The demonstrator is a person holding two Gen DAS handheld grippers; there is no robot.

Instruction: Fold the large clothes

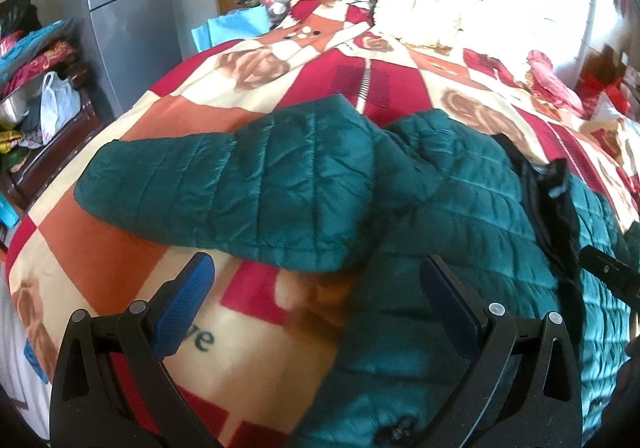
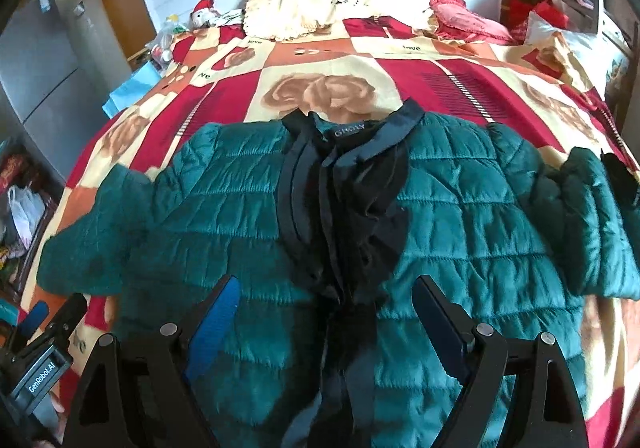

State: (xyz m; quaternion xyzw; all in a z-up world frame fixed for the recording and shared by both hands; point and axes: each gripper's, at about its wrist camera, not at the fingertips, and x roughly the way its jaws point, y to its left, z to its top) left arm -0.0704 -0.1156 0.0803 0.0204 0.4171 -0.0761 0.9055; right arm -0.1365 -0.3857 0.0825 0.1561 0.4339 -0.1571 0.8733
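Note:
A dark green quilted jacket lies face up on the bed, collar away from me, its black lining and zip strip running down the middle. Its left sleeve stretches out sideways over the blanket; the right sleeve bends down at the far right. My left gripper hovers open over the jacket's lower left edge, nothing between its blue pads. Above the jacket's centre front my right gripper is open too. The left gripper also shows at the right wrist view's lower left.
A red, orange and cream patchwork blanket covers the bed. Cream pillows and a pink cushion sit at the head. A grey fridge and a cluttered low cabinet stand left of the bed.

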